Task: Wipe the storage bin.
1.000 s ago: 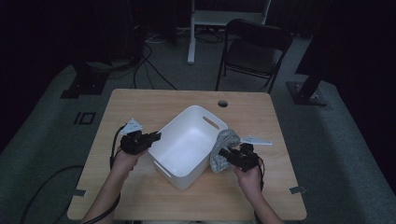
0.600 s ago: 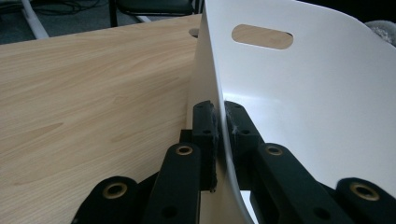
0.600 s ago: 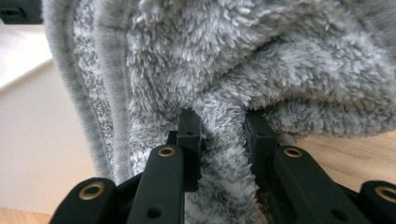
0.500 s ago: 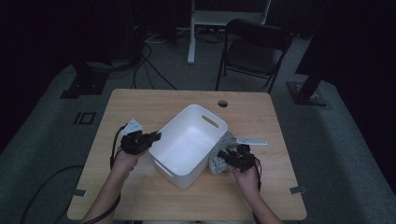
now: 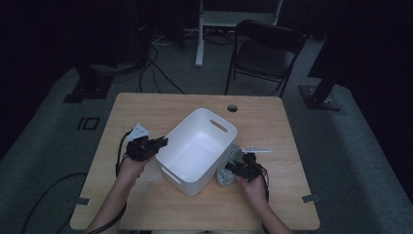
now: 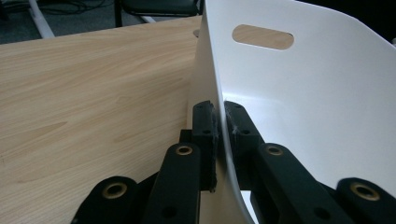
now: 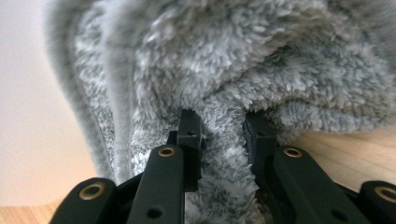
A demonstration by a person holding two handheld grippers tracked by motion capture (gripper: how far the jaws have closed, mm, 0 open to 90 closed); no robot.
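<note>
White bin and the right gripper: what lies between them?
In the high view, a grey fluffy towel lies between white bin and right gripper.

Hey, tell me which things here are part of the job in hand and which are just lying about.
In the job:
- white bin, its wall clamped by the left hand-held gripper
- grey fleece cloth beside the bin, a fold pinched by the right hand-held gripper

Lying about:
- folding chair beyond the wooden table
- cables on the floor
</note>
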